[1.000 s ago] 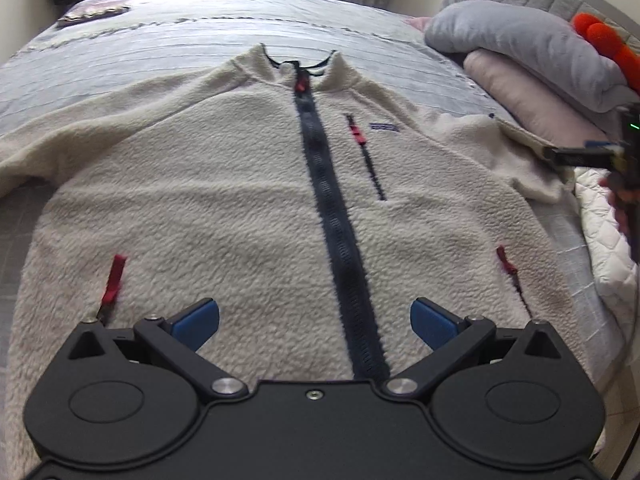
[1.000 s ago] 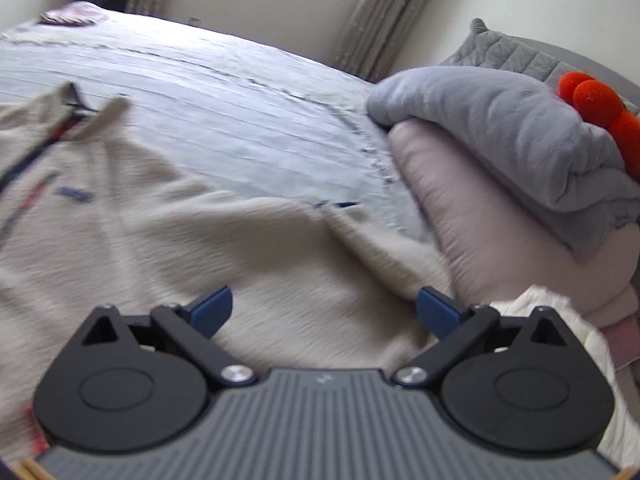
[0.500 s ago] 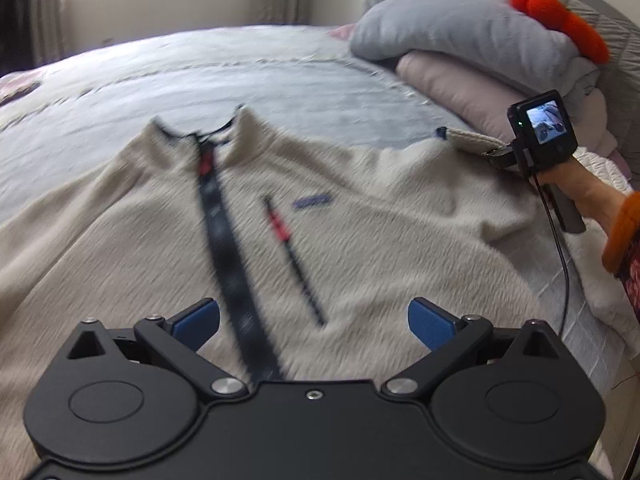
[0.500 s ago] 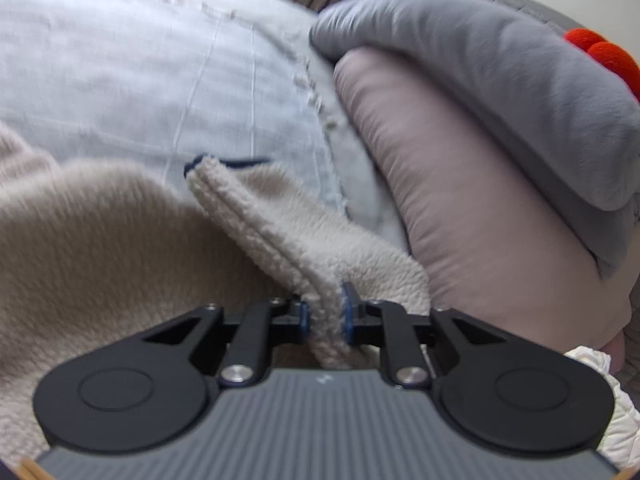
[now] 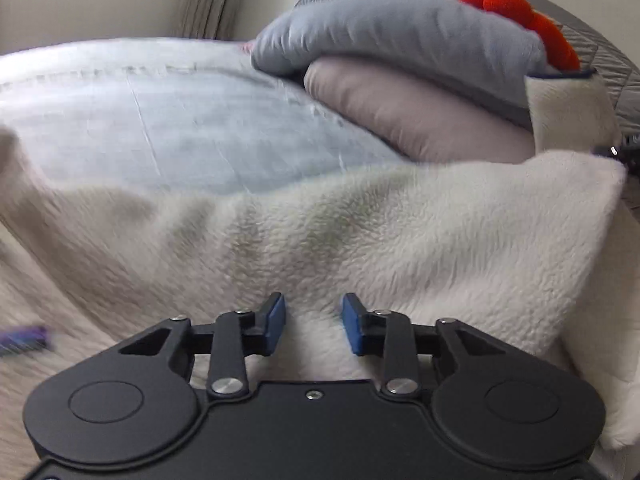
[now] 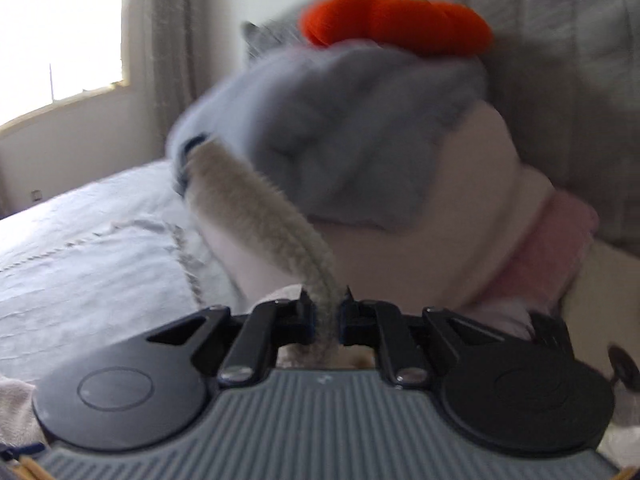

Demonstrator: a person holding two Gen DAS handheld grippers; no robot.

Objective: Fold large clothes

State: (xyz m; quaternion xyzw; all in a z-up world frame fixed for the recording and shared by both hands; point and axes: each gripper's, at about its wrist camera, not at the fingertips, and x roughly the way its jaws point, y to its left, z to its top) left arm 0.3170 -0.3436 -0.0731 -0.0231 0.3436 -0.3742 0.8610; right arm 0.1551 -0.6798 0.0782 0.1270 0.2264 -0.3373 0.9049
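A bed (image 5: 192, 120) with a pale grey-blue cover fills the room, lying from 9 to 12 o'clock in the left wrist view. Behind it are a light wall, a curtain (image 6: 176, 40) and a bright window (image 6: 60, 32) at 10 o'clock in the right wrist view. A quilted grey headboard (image 6: 560, 80) rises at 1 to 3 o'clock there.

The left gripper (image 5: 313, 322) points down over the cream fleece jacket (image 5: 360, 240), which is spread across the bed and covers the middle of that view. Its jaws are closing, with a ridge of fleece between the blue pads (image 5: 276, 318); a gap is visible on both sides, so they are not yet pressing on it.

The right gripper (image 6: 325, 320) is clenched on the jacket's sleeve (image 6: 260, 216). The sleeve runs up and away from the pads toward 11 o'clock, lifted off the bed, its dark-trimmed cuff end blurred. In the left wrist view this raised sleeve stands at 2 o'clock, and the fleece slopes up toward it.

A grey pillow (image 5: 400, 36) lies on a pinkish pillow (image 5: 400, 116) at 1 o'clock, just beyond the jacket, with an orange-red plush thing (image 5: 520, 16) on top. A blurred purple object (image 5: 24, 338) shows at 8 o'clock.
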